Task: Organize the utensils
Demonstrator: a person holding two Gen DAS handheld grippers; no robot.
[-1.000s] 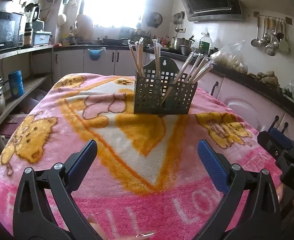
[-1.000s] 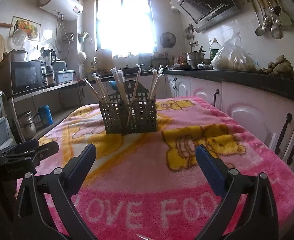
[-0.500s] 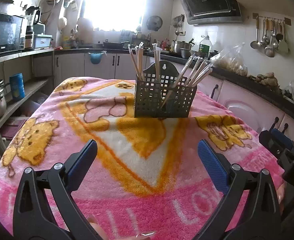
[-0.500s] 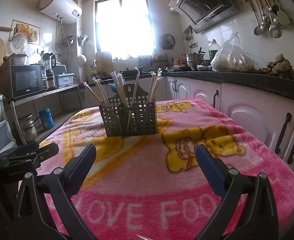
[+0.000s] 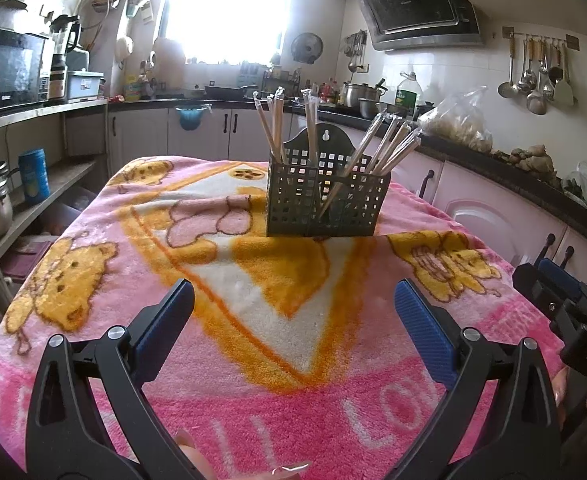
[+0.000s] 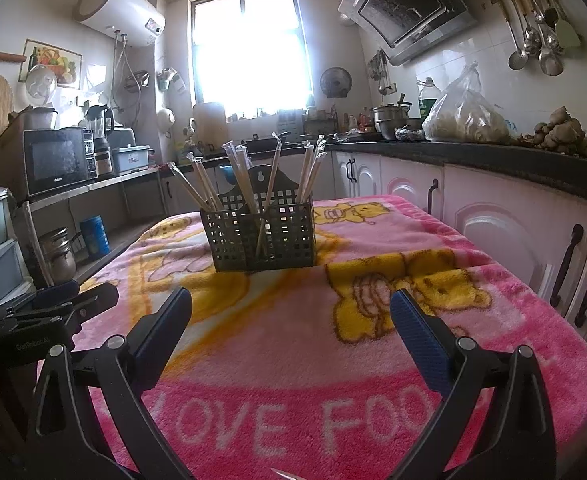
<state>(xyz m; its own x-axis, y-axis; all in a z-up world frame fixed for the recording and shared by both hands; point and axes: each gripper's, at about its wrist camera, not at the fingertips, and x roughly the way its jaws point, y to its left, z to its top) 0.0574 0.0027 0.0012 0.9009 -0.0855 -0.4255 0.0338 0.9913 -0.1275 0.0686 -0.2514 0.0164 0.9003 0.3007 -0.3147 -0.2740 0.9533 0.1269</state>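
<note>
A dark green perforated utensil holder [image 5: 327, 200] stands on the pink blanket-covered table [image 5: 253, 360]. Several wrapped chopsticks [image 5: 389, 146] stand upright in its compartments. It also shows in the right wrist view [image 6: 263, 236] with the chopsticks [image 6: 241, 172]. My left gripper [image 5: 293, 304] is open and empty, held above the table's near part. My right gripper [image 6: 291, 308] is open and empty, also short of the holder. The right gripper's body shows at the right edge of the left wrist view [image 5: 565, 304]. The left gripper shows at the left edge of the right wrist view [image 6: 53, 312].
White cabinets with black handles [image 6: 565, 268] run along the right under a dark counter with a plastic bag [image 6: 465, 116]. Shelves with pots and a blue can [image 5: 33, 176] stand at the left. A microwave [image 6: 57, 160] sits on the left counter.
Both grippers have drifted back and up slightly, so the holder sits a bit lower in both views. Both stay open and empty.
</note>
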